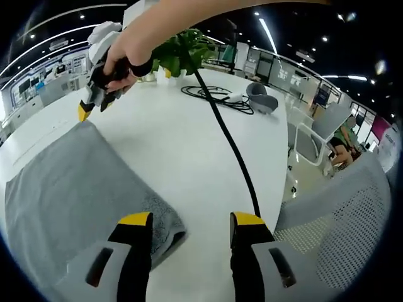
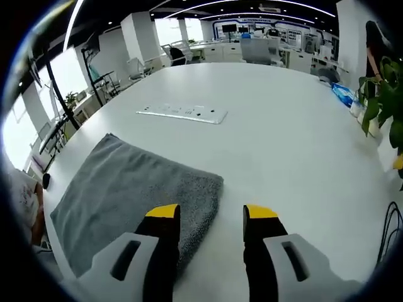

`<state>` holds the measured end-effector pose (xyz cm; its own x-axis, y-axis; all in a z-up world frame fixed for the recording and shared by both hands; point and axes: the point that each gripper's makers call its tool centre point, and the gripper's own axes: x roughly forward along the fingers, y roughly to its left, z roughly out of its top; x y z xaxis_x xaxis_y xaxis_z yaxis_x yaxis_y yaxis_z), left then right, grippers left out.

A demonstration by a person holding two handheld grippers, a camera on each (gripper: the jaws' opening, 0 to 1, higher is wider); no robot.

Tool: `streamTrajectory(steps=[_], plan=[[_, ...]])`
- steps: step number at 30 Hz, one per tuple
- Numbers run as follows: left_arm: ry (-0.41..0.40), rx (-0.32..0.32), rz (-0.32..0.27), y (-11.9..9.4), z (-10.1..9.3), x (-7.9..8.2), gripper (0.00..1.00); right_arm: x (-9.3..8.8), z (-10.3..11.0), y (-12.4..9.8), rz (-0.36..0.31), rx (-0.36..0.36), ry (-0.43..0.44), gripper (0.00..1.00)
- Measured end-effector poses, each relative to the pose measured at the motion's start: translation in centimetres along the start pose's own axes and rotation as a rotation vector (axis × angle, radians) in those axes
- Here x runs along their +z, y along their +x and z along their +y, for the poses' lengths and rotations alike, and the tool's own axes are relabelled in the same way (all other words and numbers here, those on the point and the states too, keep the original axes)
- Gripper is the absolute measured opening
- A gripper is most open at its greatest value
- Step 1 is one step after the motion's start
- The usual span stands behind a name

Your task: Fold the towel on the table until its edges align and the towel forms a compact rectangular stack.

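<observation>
The white surface (image 2: pixel 283 126) carries a folded grey towel (image 2: pixel 132 189) near its edge, lying flat. A black cable (image 1: pixel 230 141) trails across toward a potted plant (image 1: pixel 182 50). Both the left hand-held gripper (image 1: pixel 190 220) and right hand-held gripper (image 2: pixel 206 212) hover with jaws wide apart, empty, over the towel's corner.

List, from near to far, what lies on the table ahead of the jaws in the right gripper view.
Towel → flat white strip → blue pack by the far edge.
</observation>
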<state>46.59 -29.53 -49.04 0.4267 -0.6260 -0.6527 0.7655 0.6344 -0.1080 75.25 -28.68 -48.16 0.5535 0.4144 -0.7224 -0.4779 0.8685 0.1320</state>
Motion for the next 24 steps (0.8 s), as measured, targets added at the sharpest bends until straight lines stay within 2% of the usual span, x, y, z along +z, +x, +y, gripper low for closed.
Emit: streamTrajectory(steps=[8,10,11,12,18,20,24], plan=[[-0.015,0.0,0.013,0.3,0.2,-0.3,0.32,-0.2,-0.2,1.3,0.012,0.013,0.004,0.36],[0.043,0.007,0.031,0.4,0.5,-0.5,0.3,-0.3,-0.2,1.6,0.016,0.014,0.005,0.36],[0.11,0.009,0.038,0.5,0.5,-0.5,0.3,-0.4,-0.3,1.8,0.02,0.014,0.007,0.35],[0.115,0.009,0.037,0.5,0.4,-0.4,0.3,-0.5,-0.3,2.0,0.021,0.016,0.006,0.35],[0.076,0.008,0.056,0.8,0.5,-0.9,0.25,-0.7,0.0,2.7,0.027,0.032,-0.015,0.33],[0.06,0.006,0.094,1.0,0.7,-1.7,0.25,-0.9,-0.1,2.8,0.032,0.03,-0.006,0.32],[0.016,0.008,0.077,0.6,1.0,-1.7,0.24,-1.0,-0.4,2.8,0.033,0.024,-0.01,0.31]])
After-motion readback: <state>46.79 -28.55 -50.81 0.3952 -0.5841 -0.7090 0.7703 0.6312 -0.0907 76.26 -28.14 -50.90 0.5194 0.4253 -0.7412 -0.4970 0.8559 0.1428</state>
